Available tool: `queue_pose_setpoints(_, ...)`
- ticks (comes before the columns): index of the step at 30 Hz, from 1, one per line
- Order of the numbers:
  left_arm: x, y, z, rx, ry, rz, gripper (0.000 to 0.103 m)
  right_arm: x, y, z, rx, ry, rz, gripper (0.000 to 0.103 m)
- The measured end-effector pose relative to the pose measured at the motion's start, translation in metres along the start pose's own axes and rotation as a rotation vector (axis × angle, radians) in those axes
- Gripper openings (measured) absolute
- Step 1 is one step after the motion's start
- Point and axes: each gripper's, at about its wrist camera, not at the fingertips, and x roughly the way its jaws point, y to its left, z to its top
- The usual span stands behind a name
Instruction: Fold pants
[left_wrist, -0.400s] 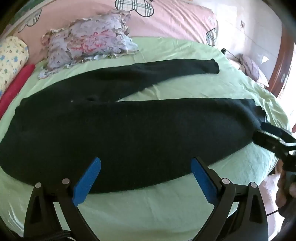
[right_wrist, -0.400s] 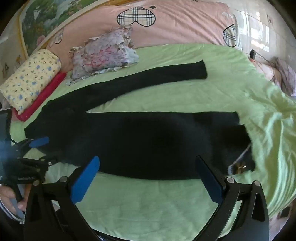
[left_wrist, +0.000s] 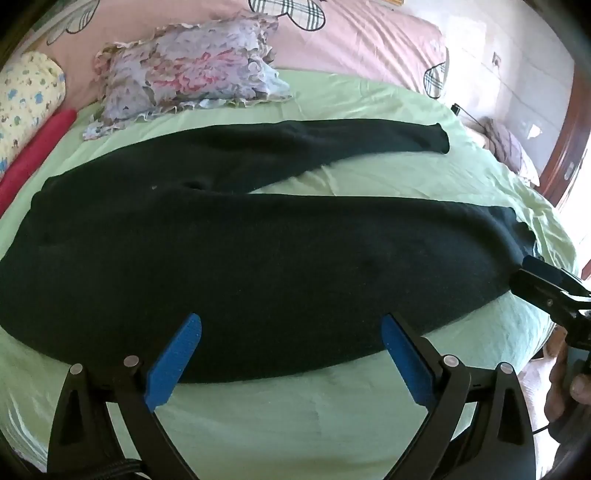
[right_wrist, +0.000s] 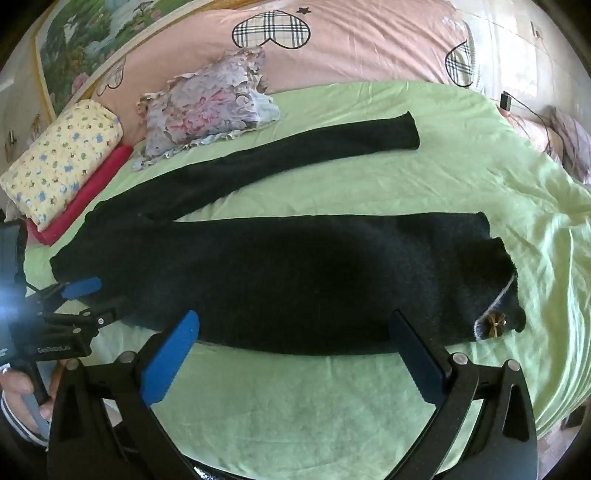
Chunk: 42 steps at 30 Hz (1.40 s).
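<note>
Black pants (left_wrist: 258, 266) lie flat on the green bed sheet (left_wrist: 295, 413), legs spread in a V, one leg reaching to the far right. They also show in the right wrist view (right_wrist: 314, 280), with a small gold ornament (right_wrist: 495, 324) near the right end. My left gripper (left_wrist: 290, 356) is open, hovering over the near edge of the pants at the wide left part. My right gripper (right_wrist: 295, 347) is open over the near edge, toward the right end. Each gripper shows in the other's view: the right gripper (left_wrist: 535, 277) and the left gripper (right_wrist: 85, 299).
A floral ruffled pillow (left_wrist: 192, 70) lies at the back of the bed. A yellow patterned pillow (right_wrist: 62, 158) on a red folded cloth (right_wrist: 85, 192) sits at the left. A pink heart-patterned quilt (right_wrist: 369, 40) runs along the back. The bed edge drops off at right.
Both grippers have barely shifted over the near edge of the pants. The pants lie as before.
</note>
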Motion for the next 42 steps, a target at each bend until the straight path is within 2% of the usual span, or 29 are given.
queue_pose_setpoints(42, -0.0023, 0.0001, -0.0004, 0.015, -0.007, 0.014, 0.099, 0.0028, 0.0076, 0.0014, 0.001, 0.003, 0.019, 0.103)
